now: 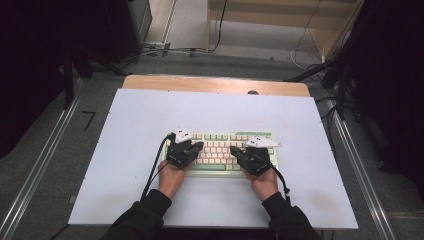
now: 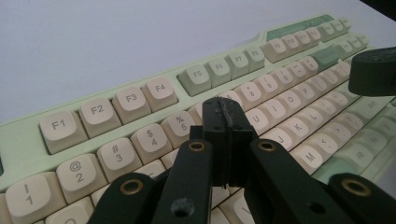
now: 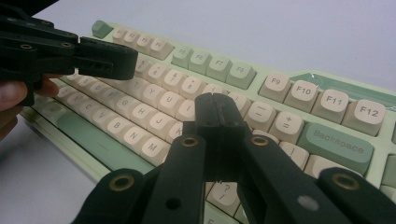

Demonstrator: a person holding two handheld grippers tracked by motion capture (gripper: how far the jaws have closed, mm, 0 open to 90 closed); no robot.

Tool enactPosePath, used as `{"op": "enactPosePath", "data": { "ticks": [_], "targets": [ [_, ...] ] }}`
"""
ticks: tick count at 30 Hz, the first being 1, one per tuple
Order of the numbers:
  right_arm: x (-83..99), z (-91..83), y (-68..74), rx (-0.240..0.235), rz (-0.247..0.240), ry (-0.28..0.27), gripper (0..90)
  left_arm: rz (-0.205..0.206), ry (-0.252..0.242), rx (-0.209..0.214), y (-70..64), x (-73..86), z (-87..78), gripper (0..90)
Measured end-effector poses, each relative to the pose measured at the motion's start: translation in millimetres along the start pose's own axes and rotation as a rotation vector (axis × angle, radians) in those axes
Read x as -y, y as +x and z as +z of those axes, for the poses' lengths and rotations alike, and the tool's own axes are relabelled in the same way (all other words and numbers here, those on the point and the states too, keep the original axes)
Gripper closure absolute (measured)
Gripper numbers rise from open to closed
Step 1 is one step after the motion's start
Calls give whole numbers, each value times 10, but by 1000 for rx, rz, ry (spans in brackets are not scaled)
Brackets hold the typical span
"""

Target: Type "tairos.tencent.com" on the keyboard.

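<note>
Black two-jaw left gripper [image 1: 192, 146] and right gripper [image 1: 239, 151] sit side by side, jaws pressed together, black-sleeved forearms [image 1: 145, 212] behind.

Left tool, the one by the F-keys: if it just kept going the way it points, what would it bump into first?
Probably the keyboard itself: the left tool points low over the number-row keys, around 6. Depth is unclear.

keyboards: 1 [image 1: 220, 152] | grippers: 2 – left gripper [image 1: 199, 145], right gripper [image 1: 233, 149] | hands: 2 – left hand [image 1: 171, 179], right hand [image 1: 263, 183] | white boards: 1 [image 1: 130, 130] | wooden tables: 1 [image 1: 215, 84]
</note>
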State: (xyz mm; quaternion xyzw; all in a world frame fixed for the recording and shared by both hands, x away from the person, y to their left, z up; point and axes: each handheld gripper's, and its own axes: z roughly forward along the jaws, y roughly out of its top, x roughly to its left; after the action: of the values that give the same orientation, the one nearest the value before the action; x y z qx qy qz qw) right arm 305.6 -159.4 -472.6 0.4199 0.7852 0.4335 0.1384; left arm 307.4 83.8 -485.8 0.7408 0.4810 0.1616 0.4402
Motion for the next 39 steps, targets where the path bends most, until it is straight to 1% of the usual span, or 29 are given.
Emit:
{"op": "enactPosePath", "data": {
  "ticks": [8,13,14,15,23,25,27,33,34,37,39],
  "targets": [
    [-1,-1,0,0,-1,-2,873,0,-12,5,6,-3,-77,900],
    [0,1,3,0,-1,-1,873,-1,-20,8,28,0,-173,900],
    [0,0,2,0,-1,-2,873,1,-26,6,58,6,-226,900],
    [0,0,2,0,-1,-2,873,1,-26,6,58,6,-226,900],
    [2,16,-6,5,-2,1,873,-13,-25,-24,226,89,-416,900],
    [3,25,-11,8,-4,4,873,-17,-20,-27,259,116,-449,900],
    [3,28,-16,8,-2,5,873,-21,-13,-40,303,157,-485,900],
    [1,28,-26,10,0,2,873,-31,5,-52,372,212,-508,900],
    [1,28,-26,10,0,2,873,-34,10,-52,377,219,-505,900],
    [3,31,-19,10,-1,5,873,-27,22,-58,384,233,-489,900],
    [3,31,-19,10,-1,4,873,-31,28,-61,392,240,-473,900]
  ]
}}
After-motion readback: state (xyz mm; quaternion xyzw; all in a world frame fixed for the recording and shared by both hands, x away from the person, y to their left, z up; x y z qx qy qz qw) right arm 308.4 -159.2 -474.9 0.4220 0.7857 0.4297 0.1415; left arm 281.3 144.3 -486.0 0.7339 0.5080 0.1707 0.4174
